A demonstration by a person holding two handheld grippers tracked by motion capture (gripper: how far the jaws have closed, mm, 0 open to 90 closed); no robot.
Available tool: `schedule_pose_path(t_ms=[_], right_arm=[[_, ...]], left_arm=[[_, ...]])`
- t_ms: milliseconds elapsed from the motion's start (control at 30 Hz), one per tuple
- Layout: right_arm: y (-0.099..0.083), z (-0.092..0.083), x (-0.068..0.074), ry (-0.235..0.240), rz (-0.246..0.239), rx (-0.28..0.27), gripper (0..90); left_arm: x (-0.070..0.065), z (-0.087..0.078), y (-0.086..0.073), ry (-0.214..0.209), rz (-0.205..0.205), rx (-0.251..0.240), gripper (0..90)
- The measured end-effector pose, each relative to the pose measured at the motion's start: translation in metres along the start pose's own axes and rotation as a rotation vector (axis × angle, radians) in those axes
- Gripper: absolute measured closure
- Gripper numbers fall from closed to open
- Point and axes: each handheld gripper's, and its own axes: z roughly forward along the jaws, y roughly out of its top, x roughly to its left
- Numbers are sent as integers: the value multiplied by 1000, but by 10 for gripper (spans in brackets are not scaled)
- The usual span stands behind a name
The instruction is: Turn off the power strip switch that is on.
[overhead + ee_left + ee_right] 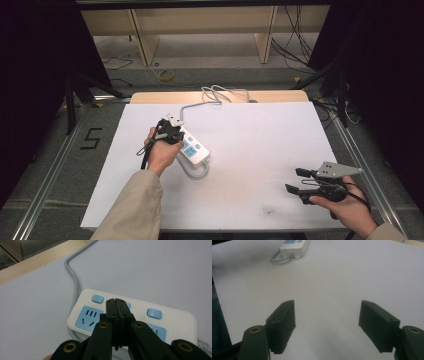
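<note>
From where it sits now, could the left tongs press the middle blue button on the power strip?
Probably yes. The left tongs, jaws shut together and holding nothing, sit right over the middle blue button of the power strip, with nothing between them. Whether the tips already touch it I cannot tell.

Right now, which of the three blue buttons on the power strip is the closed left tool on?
The middle button, half hidden behind the left tool; the outer two sit clear.

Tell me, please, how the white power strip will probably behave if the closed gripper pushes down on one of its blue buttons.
The power strip looks stiff and lies flat on the white table, so it will probably not tip. Its surface seems smooth, so it may slide a little. The grey cable curves loosely and would likely give little resistance. The left hand-held gripper is shut above it.
</note>
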Motion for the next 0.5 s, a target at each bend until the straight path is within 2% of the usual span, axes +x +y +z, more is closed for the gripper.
schedule_pose_path(t_ms=[500], right_arm=[[0, 0, 0, 3, 3, 0, 295]], left_arm=[[-1, 7, 3, -11, 9, 13, 900]])
